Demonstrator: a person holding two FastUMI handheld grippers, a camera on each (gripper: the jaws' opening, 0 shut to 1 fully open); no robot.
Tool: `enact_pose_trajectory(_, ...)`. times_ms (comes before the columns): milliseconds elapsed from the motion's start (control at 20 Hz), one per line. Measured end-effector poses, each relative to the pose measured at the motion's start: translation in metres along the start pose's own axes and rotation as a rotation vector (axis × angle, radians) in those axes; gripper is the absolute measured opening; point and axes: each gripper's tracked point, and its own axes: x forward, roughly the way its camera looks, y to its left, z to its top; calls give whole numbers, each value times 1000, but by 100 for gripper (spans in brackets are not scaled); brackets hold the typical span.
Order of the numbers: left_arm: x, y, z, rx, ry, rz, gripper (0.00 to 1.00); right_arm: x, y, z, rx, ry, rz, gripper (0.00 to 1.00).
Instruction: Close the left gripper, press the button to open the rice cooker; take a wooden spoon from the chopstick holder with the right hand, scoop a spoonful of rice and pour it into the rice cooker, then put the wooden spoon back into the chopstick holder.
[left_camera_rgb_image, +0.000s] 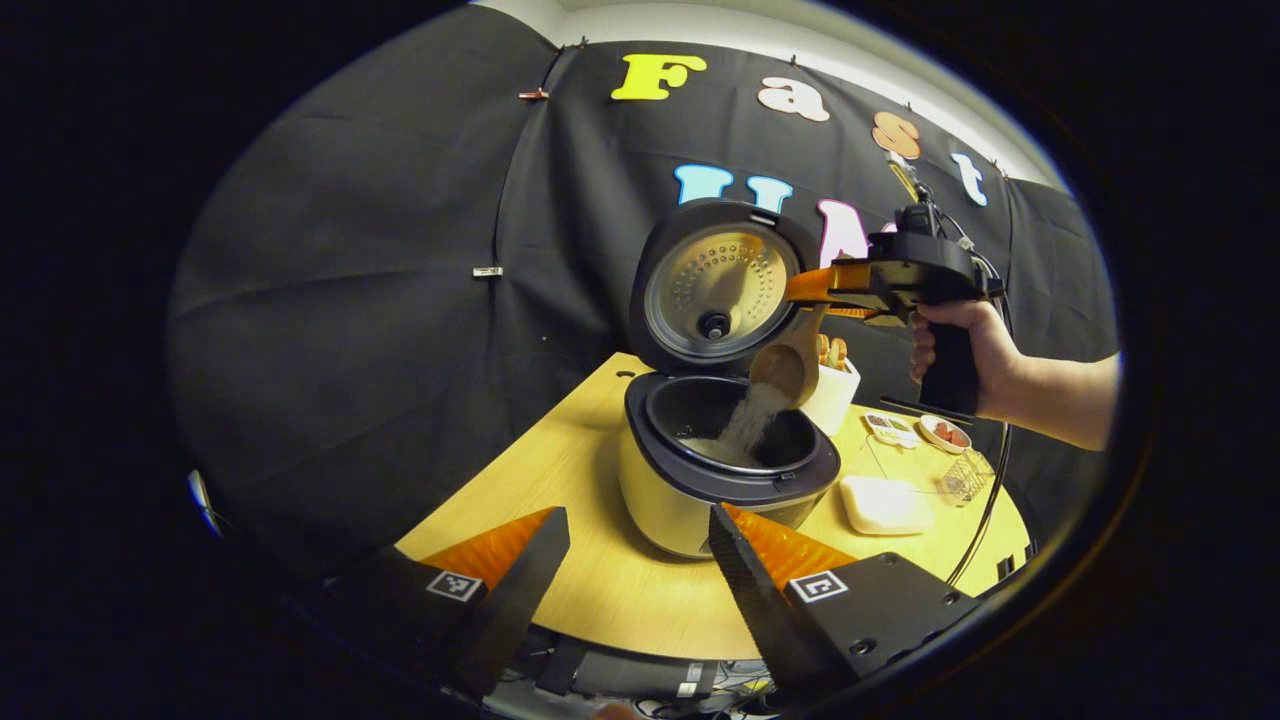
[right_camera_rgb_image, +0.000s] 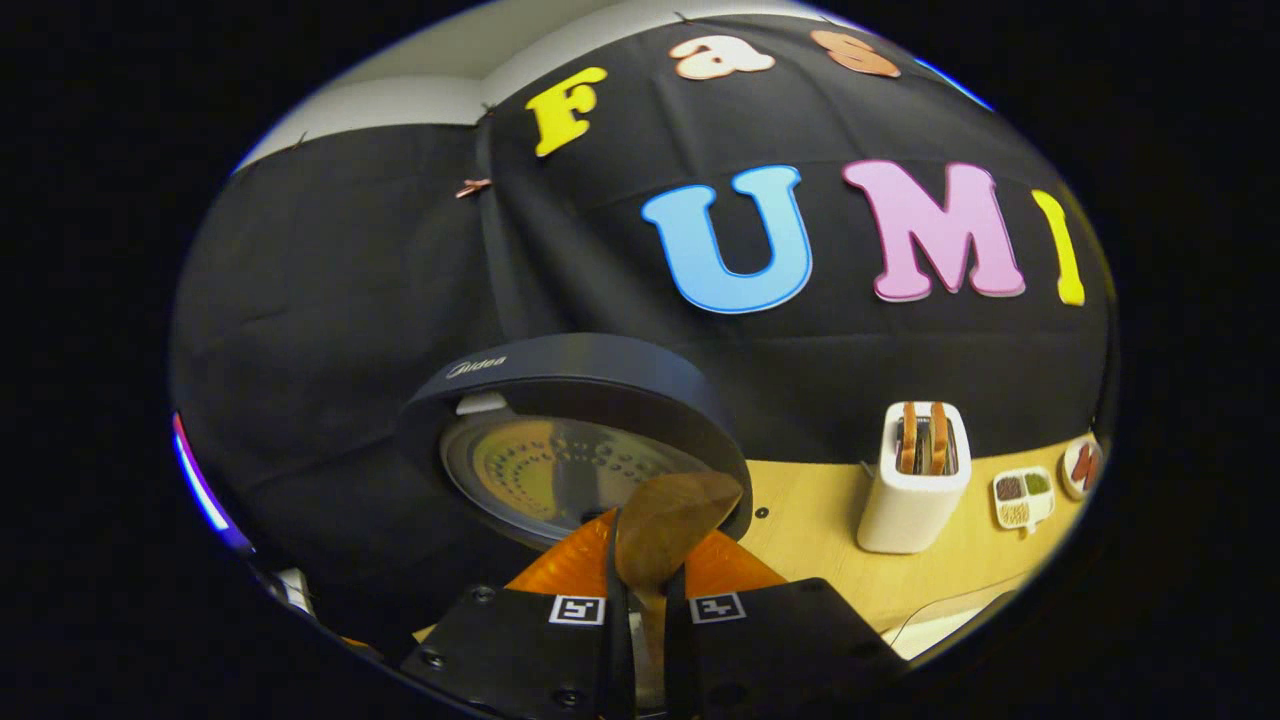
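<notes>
Right tongs (left_camera_rgb_image: 815, 288) clamp the spoon (left_camera_rgb_image: 790, 362), bowl tipped down, rice (left_camera_rgb_image: 745, 425) spilling into the open cooker (left_camera_rgb_image: 725, 470). The holder (left_camera_rgb_image: 832, 392) seems to stand just behind the spoon, on the worktop (left_camera_rgb_image: 600, 580). Left tongs (left_camera_rgb_image: 640, 560) are apart, idle.

Right gripper (right_camera_rgb_image: 642, 605) clamping wooden spoon (right_camera_rgb_image: 668, 525), rice cooker (right_camera_rgb_image: 570, 375) lid raised behind

You are looking at a booth hung with black cloth (left_camera_rgb_image: 400, 300), creased and pinned with small clips, which takes up the upper and left parts of both views. Above it, a strip of pale wall (left_camera_rgb_image: 900, 75) shows along the top edge. A round, light wooden table (left_camera_rgb_image: 600, 580) lies in the lower centre, warmly lit.
</notes>
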Motion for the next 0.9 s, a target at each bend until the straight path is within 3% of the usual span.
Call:
enact_pose_trajectory(50, 0, 0, 1, 2, 2, -2, 92, 1, 4, -4, -42, 3, 15, 16)
enact_pose_trajectory(350, 0, 2, 3, -3, 2, 16, 96, 2, 27, -31, -260, 42, 103, 16)
enact_pose_trajectory(500, 1, 3, 6, 3, -7, 21, 92, -1, 32, -44, -301, 66, 136, 16)
enact_pose_trajectory(700, 1, 2, 2, -20, -1, 22, 96, -1, 28, -45, -250, 78, 127, 16)
enact_pose_trajectory(900, 0, -3, 9, -4, -14, 29, 96, -7, 17, -21, -74, 52, 85, 16)
